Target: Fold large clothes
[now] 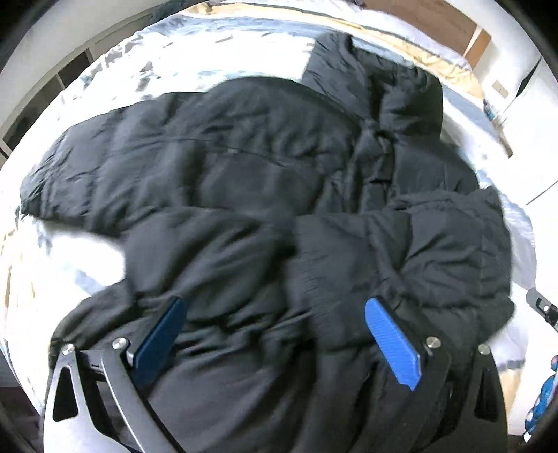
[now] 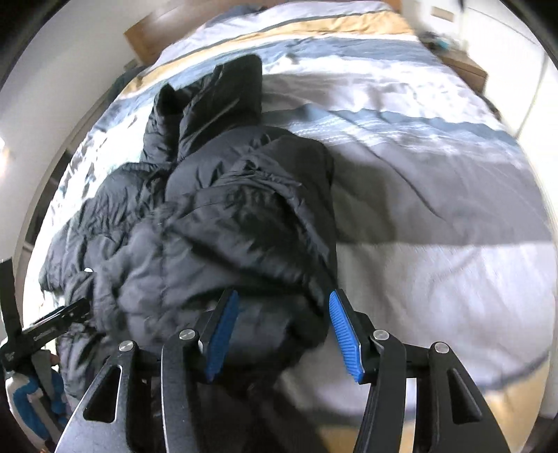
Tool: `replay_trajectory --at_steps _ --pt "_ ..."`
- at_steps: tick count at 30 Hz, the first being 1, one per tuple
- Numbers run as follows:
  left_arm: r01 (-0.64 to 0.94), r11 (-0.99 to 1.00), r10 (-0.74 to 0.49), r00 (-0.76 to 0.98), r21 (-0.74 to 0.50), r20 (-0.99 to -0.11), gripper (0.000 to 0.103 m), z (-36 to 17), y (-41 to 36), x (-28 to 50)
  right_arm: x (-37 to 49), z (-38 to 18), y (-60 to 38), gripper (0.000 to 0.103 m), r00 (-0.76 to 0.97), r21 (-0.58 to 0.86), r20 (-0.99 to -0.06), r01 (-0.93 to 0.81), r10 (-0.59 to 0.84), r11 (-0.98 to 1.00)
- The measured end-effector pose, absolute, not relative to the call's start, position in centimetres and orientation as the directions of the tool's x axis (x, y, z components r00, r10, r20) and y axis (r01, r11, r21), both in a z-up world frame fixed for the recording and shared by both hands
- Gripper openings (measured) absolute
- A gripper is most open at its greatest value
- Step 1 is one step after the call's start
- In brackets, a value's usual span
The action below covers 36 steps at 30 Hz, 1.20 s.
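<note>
A large black puffer jacket (image 1: 244,167) lies crumpled on the bed, one sleeve stretched to the left and the hood end at the upper right. It also shows in the right wrist view (image 2: 223,216). My left gripper (image 1: 275,320) is open, its blue pads wide apart over the jacket's near hem, with fabric bulging between them. My right gripper (image 2: 282,317) is open, its blue pads on either side of the jacket's near right edge. The left gripper's body (image 2: 45,327) shows at the far left of the right wrist view.
The bed (image 2: 418,195) has a white, grey-blue and tan striped cover. A wooden headboard (image 2: 164,28) and a bedside table (image 2: 464,66) stand at the far end. White walls and a cupboard (image 1: 537,87) flank the bed.
</note>
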<state>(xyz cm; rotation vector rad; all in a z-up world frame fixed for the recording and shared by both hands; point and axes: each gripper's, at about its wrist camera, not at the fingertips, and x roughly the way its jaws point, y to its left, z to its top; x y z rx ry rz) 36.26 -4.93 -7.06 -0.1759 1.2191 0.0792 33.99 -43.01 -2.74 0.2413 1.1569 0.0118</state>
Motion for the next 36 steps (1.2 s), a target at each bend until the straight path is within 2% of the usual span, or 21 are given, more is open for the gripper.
replay_trajectory --at_steps 8,12,19,30,32,33,36 --pt "-0.210 0.968 -0.052 0.372 -0.138 -0.927 0.103 -2.0 9.5 34.0 29.2 3.2 -40.4 0.054 0.435 0.210 -0.898 0.287 0.068 0.935" --pt "-0.279 0.945 -0.055 0.375 -0.169 -0.925 0.103 -1.6 17.6 33.3 28.2 4.9 -39.8 0.056 0.427 0.180 -0.904 0.350 0.015 0.919" --pt "-0.487 0.822 -0.111 0.373 -0.296 -0.921 0.102 -5.8 30.8 33.0 27.9 6.6 -38.8 0.056 0.422 0.153 -0.905 0.432 -0.049 0.889" --pt "-0.650 0.547 -0.263 0.464 -0.527 -0.846 0.100 -13.7 40.9 37.6 25.2 7.8 -36.6 0.056 0.353 0.059 -0.924 0.518 -0.150 0.853" --pt "-0.669 0.509 -0.280 0.466 -0.541 -0.839 0.097 -15.0 41.8 38.1 24.4 8.6 -36.8 0.056 0.347 0.043 -0.921 0.538 -0.175 0.842" --pt "-0.677 0.493 -0.288 0.466 -0.546 -0.837 0.093 -15.5 42.1 38.2 24.1 9.0 -36.8 0.056 0.345 0.036 -0.920 0.547 -0.186 0.836" --pt "-0.679 0.453 -0.326 0.477 -0.578 -0.816 0.070 -16.8 42.9 38.7 23.1 10.7 -36.8 0.056 0.341 0.014 -0.914 0.571 -0.221 0.821"
